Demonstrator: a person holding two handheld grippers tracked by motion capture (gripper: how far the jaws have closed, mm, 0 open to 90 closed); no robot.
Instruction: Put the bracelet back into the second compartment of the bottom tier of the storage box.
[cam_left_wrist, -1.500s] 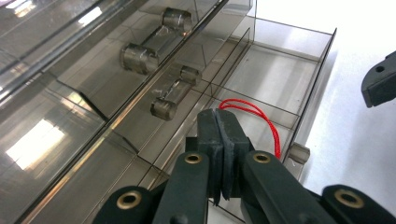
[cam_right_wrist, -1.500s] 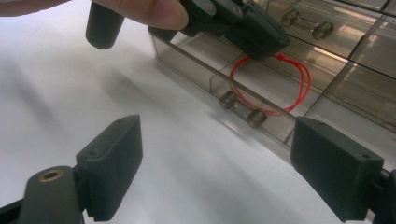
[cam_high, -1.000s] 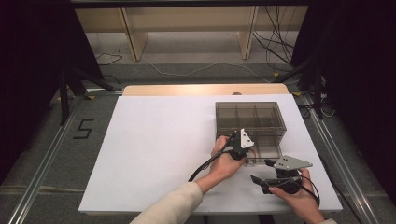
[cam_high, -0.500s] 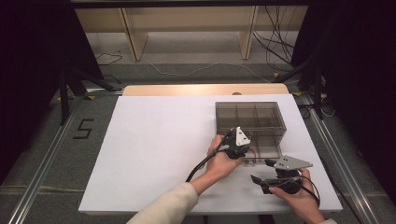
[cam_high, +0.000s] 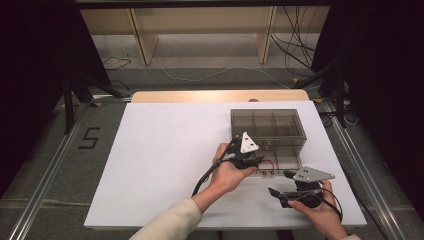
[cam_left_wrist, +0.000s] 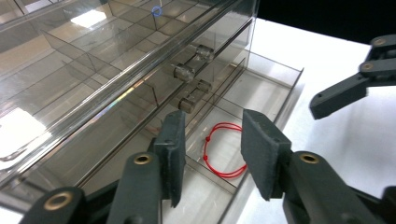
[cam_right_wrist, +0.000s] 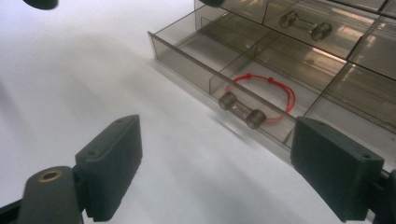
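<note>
Red string bracelet (cam_high: 270, 163) lies in the pulled-out bottom drawer (cam_high: 280, 166) of the smoky clear drawer box (cam_high: 267, 131), which sits on the white desk (cam_high: 165, 150) toward its right side; from the high view the bracelet is only a thin red trace just beside my left claw (cam_high: 252, 161). My left hand (cam_high: 227, 172) holds that claw at the front left of the box, its grey three-cornered plate tilted up, while my right hand (cam_high: 315, 207) holds my right claw (cam_high: 278, 192) low on the desk, near the drawer's front and apart from it. From the left gripper view, my left claw (cam_left_wrist: 212, 151) stands partly open with nothing between its jaws, hovering over the open drawer (cam_left_wrist: 261, 98); the bracelet (cam_left_wrist: 223, 149) lies as a loop in one compartment, seen through the gap, and the round clear handles (cam_left_wrist: 189, 70) of the upper drawers line up above it. My right claw's tip (cam_left_wrist: 348, 88) pokes in at the right. From the right gripper view, my right claw (cam_right_wrist: 224, 172) is spread wide and empty above the bare desk (cam_right_wrist: 93, 74), and the bracelet (cam_right_wrist: 268, 95) rests in the drawer's (cam_right_wrist: 196, 51) middle compartment, right behind the drawer's clear bar handle (cam_right_wrist: 242, 111).
</note>
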